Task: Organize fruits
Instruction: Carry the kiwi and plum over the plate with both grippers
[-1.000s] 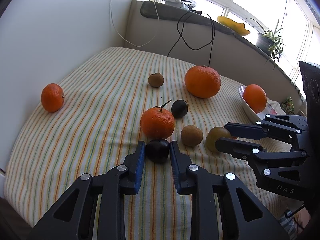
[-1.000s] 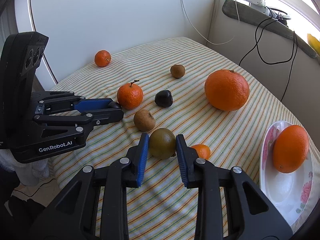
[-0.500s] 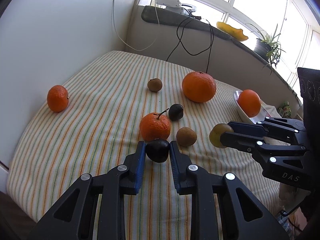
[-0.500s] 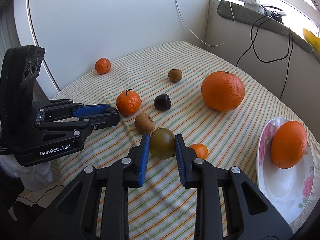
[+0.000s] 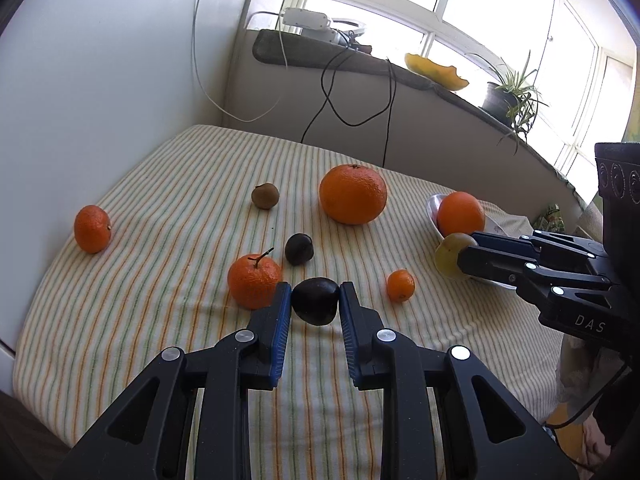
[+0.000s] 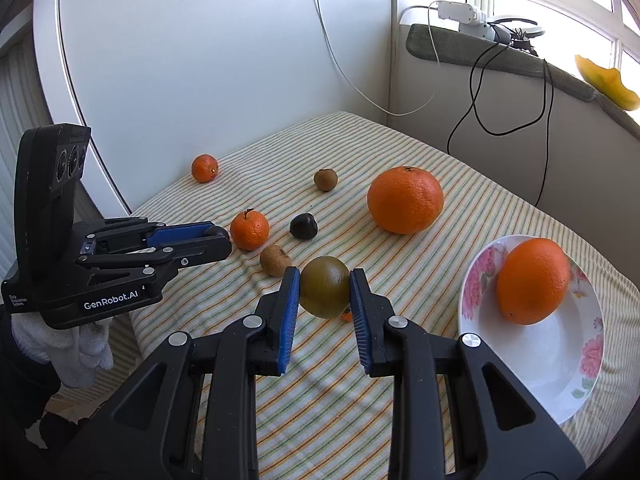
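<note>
Surface: table w/ striped cloth (image 5: 168, 208), thin orange, green & cream lines; cloth wrinkled near front edge.
Room: white wall on the left, grey ledge (image 5: 420, 84) under bright windows at back; white power strip (image 6: 460, 14) up there, black & white cables hanging down; potted green plant (image 5: 508, 100) and a yellow item on the ledge, right side.
Left gripper (image 5: 315, 300): black w/ blue pads, jaws clamped on small dark, near-black round fruit (image 5: 315, 301), held clear above the cloth.
Right gripper (image 6: 325, 292): jaws closed on olive-green round fruit (image 6: 325, 292), lifted off the cloth, just left of the plate.
Plate: white floral-rimmed dish (image 6: 552, 364) at right edge of table, one orange (image 6: 532, 280) in it.
Loose fruit: large orange (image 5: 353, 194) mid-table; stemmed mandarin (image 5: 254, 280) just left of left gripper; another mandarin (image 5: 92, 229) far left near the wall; second dark fruit (image 5: 298, 249); brown kiwi-like fruit (image 5: 265, 196) further back; another brown one (image 6: 275, 260) in right wrist view; tiny orange kumquat (image 5: 401, 285).
Person: white-gloved hand (image 6: 76, 344) under left gripper.
</note>
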Motion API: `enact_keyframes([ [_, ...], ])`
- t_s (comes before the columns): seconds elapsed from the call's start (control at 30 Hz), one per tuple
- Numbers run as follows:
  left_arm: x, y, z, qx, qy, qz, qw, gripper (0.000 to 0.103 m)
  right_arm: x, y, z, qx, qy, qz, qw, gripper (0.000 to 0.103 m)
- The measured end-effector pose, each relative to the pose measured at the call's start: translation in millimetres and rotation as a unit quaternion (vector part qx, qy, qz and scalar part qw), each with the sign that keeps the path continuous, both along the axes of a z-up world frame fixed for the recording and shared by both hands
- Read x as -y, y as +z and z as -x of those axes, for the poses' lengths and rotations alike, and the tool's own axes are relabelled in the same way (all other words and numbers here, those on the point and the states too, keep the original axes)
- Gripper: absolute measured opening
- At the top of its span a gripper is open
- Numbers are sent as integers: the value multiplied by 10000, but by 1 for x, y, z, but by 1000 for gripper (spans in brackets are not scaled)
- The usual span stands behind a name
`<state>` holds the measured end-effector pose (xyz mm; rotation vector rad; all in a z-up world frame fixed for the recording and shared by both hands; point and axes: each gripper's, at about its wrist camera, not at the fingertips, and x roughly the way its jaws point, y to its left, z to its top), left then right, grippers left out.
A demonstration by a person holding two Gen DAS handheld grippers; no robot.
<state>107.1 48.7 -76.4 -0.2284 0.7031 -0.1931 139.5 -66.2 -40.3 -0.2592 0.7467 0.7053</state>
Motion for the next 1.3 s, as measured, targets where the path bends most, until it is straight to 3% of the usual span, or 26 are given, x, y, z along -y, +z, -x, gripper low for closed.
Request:
enact_keyframes([
  [0.53,63,17,-21,155,-661,172,9975,23,99,21,-11,166,-911,-163,9956,26],
  [1.3,159,16,-48,63,-1472,65,9891,23,182,4,-50,31,-1778,-50,9841,26],
])
